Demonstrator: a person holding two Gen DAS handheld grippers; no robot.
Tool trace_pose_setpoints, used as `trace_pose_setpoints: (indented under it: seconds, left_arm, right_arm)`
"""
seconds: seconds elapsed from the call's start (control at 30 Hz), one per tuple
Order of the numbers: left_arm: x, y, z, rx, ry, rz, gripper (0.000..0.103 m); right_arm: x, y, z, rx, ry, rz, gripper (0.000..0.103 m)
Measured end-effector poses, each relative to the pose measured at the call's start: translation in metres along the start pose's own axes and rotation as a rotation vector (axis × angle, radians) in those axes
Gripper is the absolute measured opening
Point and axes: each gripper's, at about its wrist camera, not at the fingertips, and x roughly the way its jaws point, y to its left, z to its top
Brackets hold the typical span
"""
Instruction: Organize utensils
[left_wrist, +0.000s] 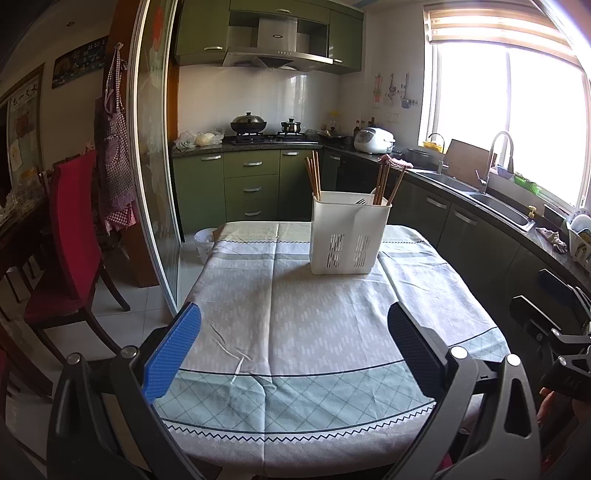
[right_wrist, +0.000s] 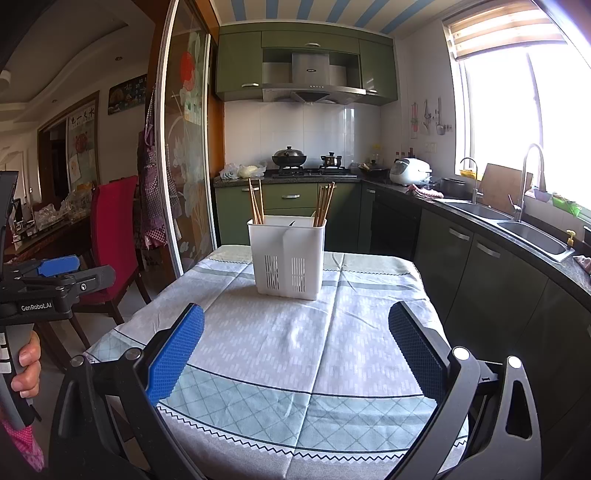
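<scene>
We have the left tool (left_wrist: 291, 354) at the near table (left_wrist: 229, 325) edge, pads wide apart, gripping nothing. Right tool (right_wrist: 295, 354) is the same: spread wide, empty, over the near cloth.

The white utensil caddy (left_wrist: 349, 236) stands upright at the far middle of the table, well apart from both tools. Left chopsticks (left_wrist: 314, 177) lean out of its far left corner, right chopsticks (left_wrist: 386, 182) out of the far right. A dark fork tip (left_wrist: 360, 201) pokes up between them.

Handling, our guess: the sticks look like wood, so light, stiff and thin, and they may roll or pivot between the pads. We would pinch the upper shaft above the rim, one or two at a time. The caddy is light plastic and may tip or slide on the cloth if a stick drags.

Left view shows the right tool's body at its right edge, plus the floor bin (left_wrist: 205, 240) beyond the table. Right view shows the hand (right_wrist: 26, 365) on the left tool's handle, and the caddy more square-on.
</scene>
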Motion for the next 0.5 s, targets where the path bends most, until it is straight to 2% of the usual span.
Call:
trace_pose_setpoints:
  seconds: [0.1, 0.5]
  left_arm:
    - [-0.0001, -0.0002, 0.0012, 0.011, -0.018, 0.001, 0.096]
    - [0.0066, 0.0038, 0.0016, 0.004, 0.005, -0.004, 0.096]
  right_arm:
    - [0.0004, -0.0001, 0.0000, -0.001, 0.001, 0.000, 0.098]
    - [0.0034, -0.0015, -0.0025, -0.003, 0.005, 0.002, 0.098]
